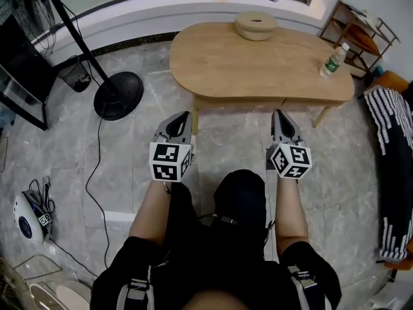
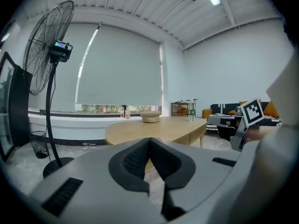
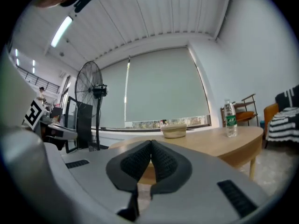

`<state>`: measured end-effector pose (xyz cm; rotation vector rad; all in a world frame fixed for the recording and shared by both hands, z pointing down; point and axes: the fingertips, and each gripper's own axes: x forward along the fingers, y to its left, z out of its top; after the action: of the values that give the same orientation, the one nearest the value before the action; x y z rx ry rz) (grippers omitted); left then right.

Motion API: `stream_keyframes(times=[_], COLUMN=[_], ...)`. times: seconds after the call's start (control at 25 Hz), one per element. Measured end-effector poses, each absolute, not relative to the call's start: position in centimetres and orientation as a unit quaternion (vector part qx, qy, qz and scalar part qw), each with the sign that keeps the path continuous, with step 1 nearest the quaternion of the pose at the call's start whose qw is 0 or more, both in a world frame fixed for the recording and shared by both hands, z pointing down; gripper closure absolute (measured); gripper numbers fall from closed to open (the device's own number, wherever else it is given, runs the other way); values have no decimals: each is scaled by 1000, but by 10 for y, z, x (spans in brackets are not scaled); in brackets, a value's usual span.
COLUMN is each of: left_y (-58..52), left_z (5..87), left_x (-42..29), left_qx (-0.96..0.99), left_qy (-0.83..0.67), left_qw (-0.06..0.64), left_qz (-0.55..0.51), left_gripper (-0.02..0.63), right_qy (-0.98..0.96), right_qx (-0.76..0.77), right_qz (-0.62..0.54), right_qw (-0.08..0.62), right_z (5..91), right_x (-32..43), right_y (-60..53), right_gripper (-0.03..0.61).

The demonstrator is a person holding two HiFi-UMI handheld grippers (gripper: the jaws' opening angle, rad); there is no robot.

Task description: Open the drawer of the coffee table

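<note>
Both grippers are held low in front of the coffee table (image 1: pixel 213 102), on its near side, pointing roughly level at its front edge.

- Left gripper (image 1: pixel 186 115): jaws closed together, nothing between them. It sits near the table's near left leg.
- Right gripper (image 1: pixel 279 112): jaws also closed, empty. It sits near the middle of the table's near side.
- Drawer: presumably under the tabletop (image 1: pixel 258 66) on the near side, in the shadowed band below the edge. No view shows a drawer front or a handle clearly, so I cannot say exactly where it is.
- On the tabletop: a round lidded bowl (image 1: pixel 256 26) at the table's far side, and a water bottle (image 1: pixel 334 60) upright near its right end, close to the edge.

Risks as I judge them:
- With the jaws closed, neither gripper can take a handle. Driven in like this, the tips would only knock the table's front.
- The handle is unseen, so a grab could land on the apron or a leg instead.
- The floor tiles look smooth. A hard pull may slide the whole table instead of the drawer, and a jolt could topple the bottle off the right end.
- The person's knees are close to the table's near side, and the drawer may run into them.
</note>
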<state>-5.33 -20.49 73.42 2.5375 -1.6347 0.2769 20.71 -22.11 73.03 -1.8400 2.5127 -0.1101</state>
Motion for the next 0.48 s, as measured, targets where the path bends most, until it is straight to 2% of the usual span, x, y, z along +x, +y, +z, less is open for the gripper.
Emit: stream_keyframes(times=[0.16, 0.32, 0.4, 0.44, 0.48], left_y=[-212, -228, -238, -243, -247], left_z=[755, 773, 783, 789, 796], left_x=[-55, -55, -52, -49, -46], left_qx=[839, 845, 850, 853, 855], left_qy=[-531, -520, -510, -504, -499], left_qw=[74, 103, 110, 110, 108], left_qz=[95, 75, 74, 82, 92], left_gripper=[592, 584, 498, 464, 437], right_qy=[819, 816, 818, 820, 821], right_qx=[-566, -555, -540, -530, -523], right_qz=[-87, -143, -174, -189, -200], right_qw=[30, 76, 97, 105, 111], right_z=[759, 783, 797, 804, 811], right_x=[208, 226, 233, 235, 238], right_y=[-229, -245, -254, -258, -262], right_gripper=[563, 561, 542, 457, 445])
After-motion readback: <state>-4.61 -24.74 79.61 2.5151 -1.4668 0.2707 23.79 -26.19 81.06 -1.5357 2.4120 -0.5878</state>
